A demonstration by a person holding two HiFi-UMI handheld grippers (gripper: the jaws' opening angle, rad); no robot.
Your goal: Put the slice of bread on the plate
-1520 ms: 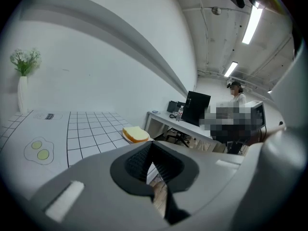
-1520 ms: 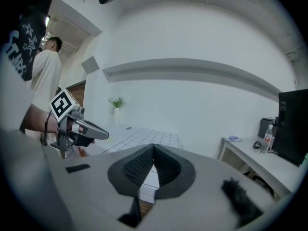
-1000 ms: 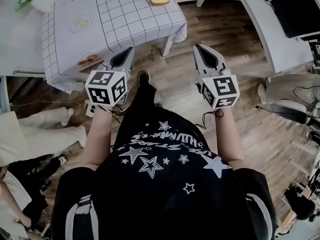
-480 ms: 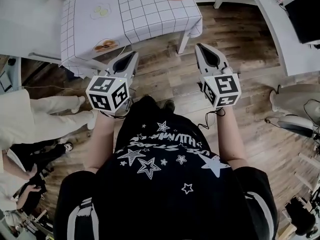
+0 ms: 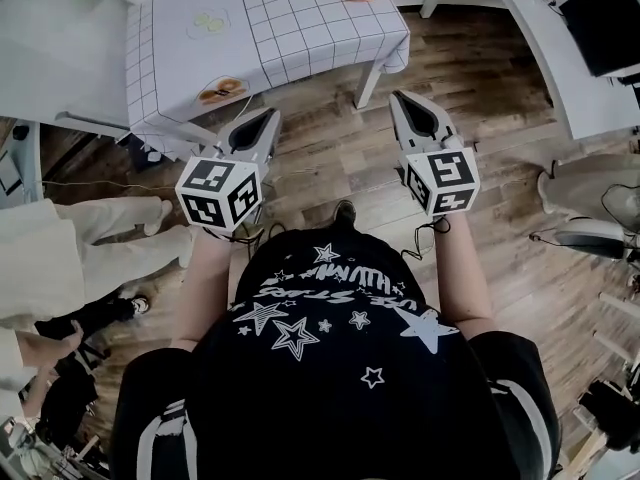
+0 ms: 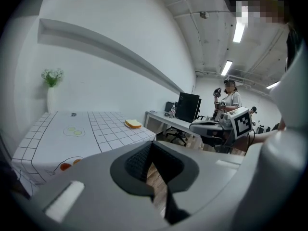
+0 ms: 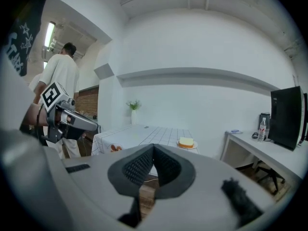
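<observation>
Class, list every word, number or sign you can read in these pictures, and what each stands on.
No text reads clearly.
White lettering on the black star-printed T-shirt: upside down, distorted, unreadable.
Marker cubes on the left gripper and right gripper: square code patterns, no words.
Small dark label on the white checked tablecloth: too small.

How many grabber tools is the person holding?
2. The left gripper is held out over the wooden floor, close to the table. The right gripper is beside it. No others show.
</observation>
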